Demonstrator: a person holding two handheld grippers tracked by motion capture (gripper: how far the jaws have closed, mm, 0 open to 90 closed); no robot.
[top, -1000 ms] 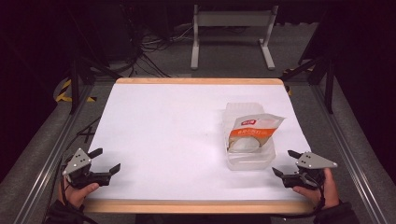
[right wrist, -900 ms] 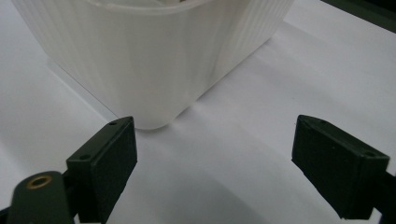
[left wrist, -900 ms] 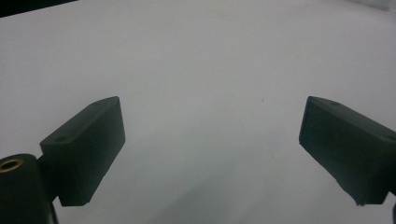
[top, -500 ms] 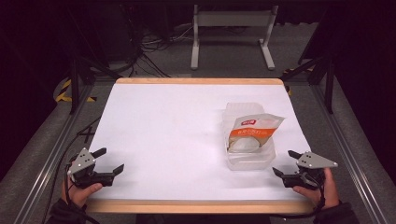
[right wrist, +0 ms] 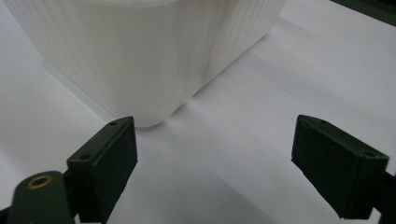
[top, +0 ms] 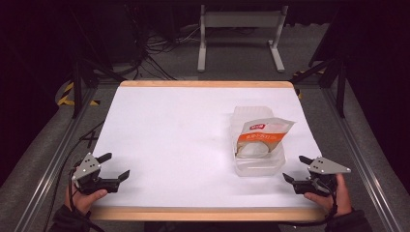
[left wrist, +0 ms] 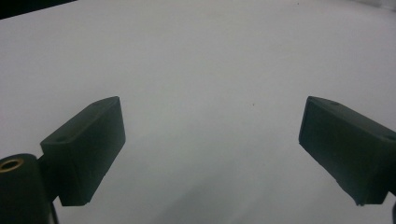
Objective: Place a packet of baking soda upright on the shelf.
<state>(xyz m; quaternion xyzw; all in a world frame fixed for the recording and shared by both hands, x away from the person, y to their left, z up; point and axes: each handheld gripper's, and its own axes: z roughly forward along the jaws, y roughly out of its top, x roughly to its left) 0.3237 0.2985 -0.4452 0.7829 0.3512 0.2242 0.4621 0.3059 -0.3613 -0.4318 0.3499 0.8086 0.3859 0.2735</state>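
Note:
A clear plastic tub [top: 258, 166] stands on the right half of the white table [top: 179, 130]. An orange and white pouch [top: 261, 137] leans inside it and sticks out over its rim. My right gripper [top: 297, 169] rests near the table's front right corner, open and empty, just right of the tub. In the right gripper view the tub's ribbed corner [right wrist: 154, 60] sits close ahead of the wide-apart jaws of my right gripper [right wrist: 215, 154]. My left gripper [top: 115, 166] is open at the front left corner, and in the left gripper view my left gripper [left wrist: 212, 149] faces bare tabletop.
The table has a wooden front edge [top: 203, 213] and metal rails [top: 367, 159] along both sides. A metal stand [top: 239, 36] and cables [top: 159, 46] lie on the floor beyond the far edge.
My left gripper has shifted slightly right and toward the front edge. The right gripper, tub and pouch have stayed put.

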